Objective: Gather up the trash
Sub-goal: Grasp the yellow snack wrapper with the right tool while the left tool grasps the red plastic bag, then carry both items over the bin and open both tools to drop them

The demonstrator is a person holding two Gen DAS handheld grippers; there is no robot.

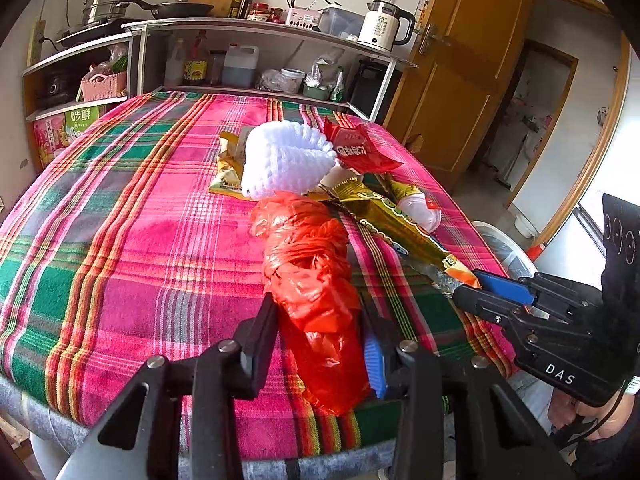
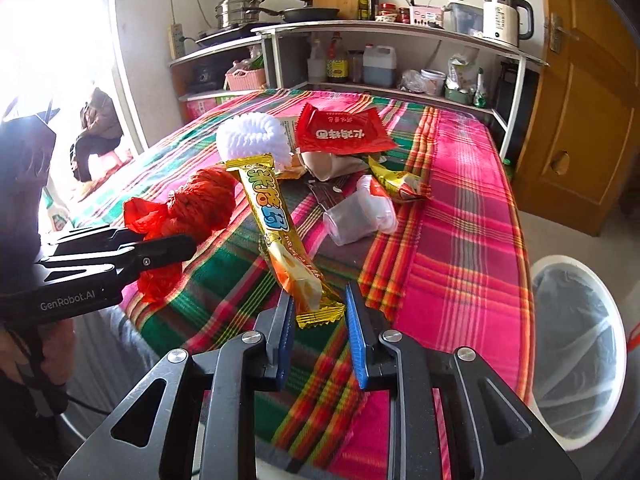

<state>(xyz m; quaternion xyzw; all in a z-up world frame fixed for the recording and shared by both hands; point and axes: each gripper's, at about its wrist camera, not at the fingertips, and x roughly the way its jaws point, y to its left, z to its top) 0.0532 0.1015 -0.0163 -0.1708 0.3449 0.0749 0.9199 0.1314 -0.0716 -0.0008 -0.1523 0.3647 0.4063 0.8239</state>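
Observation:
A pile of trash lies on the plaid tablecloth [image 1: 120,240]. My left gripper [image 1: 320,312] straddles a crumpled red plastic bag [image 1: 308,264], jaws apart on either side of it; the bag also shows in the right wrist view [image 2: 200,204]. My right gripper [image 2: 318,300] is open around the near end of a long gold snack wrapper [image 2: 276,236], which also shows in the left wrist view [image 1: 400,224]. Behind lie a white foam fruit net [image 1: 284,160], a red sachet [image 2: 340,132], a clear plastic cup [image 2: 360,216] and a small yellow wrapper [image 2: 396,180].
A white bin with a clear liner [image 2: 576,344] stands on the floor right of the table. Shelves with bottles, pans and a kettle [image 1: 384,24] stand behind the table. A wooden door [image 2: 580,100] is at the right.

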